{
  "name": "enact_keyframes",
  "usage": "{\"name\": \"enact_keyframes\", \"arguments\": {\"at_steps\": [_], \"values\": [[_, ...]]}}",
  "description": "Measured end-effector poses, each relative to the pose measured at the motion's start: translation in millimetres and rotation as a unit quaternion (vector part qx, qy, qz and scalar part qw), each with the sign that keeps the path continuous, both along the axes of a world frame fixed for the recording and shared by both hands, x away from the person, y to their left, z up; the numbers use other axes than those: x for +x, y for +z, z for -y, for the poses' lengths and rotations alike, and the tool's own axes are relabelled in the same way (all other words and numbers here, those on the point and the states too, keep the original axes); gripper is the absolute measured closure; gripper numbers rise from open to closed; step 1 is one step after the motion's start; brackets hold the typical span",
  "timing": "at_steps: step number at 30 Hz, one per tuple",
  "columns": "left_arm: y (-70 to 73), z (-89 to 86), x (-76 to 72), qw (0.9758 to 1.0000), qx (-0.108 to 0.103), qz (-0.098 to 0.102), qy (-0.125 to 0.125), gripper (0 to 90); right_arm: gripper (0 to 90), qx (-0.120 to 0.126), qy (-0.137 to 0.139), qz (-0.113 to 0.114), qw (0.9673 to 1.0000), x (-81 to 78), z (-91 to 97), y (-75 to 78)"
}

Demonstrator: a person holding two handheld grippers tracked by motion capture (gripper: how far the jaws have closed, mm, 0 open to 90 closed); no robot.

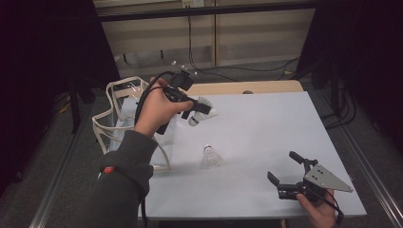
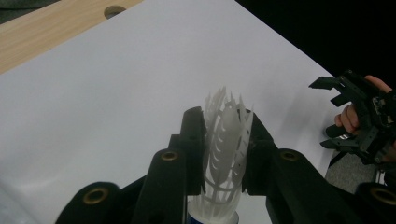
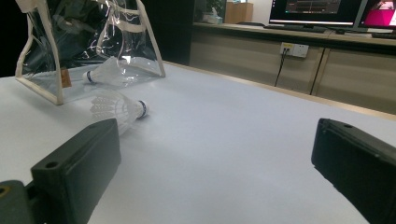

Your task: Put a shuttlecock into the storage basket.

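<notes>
the left tool point(image 1: 202, 110) is clamped on a white shuttlecock point(image 2: 224, 144), its pads pressing the feather skirt from both sides, held in the air above the white counter point(image 1: 266, 128) just beside the clear bag point(image 1: 119, 118). a second shuttlecock point(image 1: 210, 156) lies on the counter near its middle. the right tool point(image 1: 285, 166) rests low at the counter's near right corner, jaws wide apart with nothing between them.

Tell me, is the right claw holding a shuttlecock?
No, the right claw is open with nothing between its jaws; a shuttlecock lies apart on the table.
</notes>
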State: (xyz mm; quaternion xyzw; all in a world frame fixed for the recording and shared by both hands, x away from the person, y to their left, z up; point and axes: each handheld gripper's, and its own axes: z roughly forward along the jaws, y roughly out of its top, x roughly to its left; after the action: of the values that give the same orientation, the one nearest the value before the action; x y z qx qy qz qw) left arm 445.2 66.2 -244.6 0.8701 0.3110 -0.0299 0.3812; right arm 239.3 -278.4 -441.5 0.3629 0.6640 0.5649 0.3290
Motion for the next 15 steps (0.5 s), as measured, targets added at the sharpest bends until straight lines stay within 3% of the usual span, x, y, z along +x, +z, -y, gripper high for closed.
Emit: {"name": "enact_keyframes", "arguments": {"at_steps": [15], "values": [[8.1,-15.6,4.0,0.9999,0.003,0.005,0.012,74.2,1.3,0.002,0.0,0.0,1.0,2.2,1.0,0.1]]}}
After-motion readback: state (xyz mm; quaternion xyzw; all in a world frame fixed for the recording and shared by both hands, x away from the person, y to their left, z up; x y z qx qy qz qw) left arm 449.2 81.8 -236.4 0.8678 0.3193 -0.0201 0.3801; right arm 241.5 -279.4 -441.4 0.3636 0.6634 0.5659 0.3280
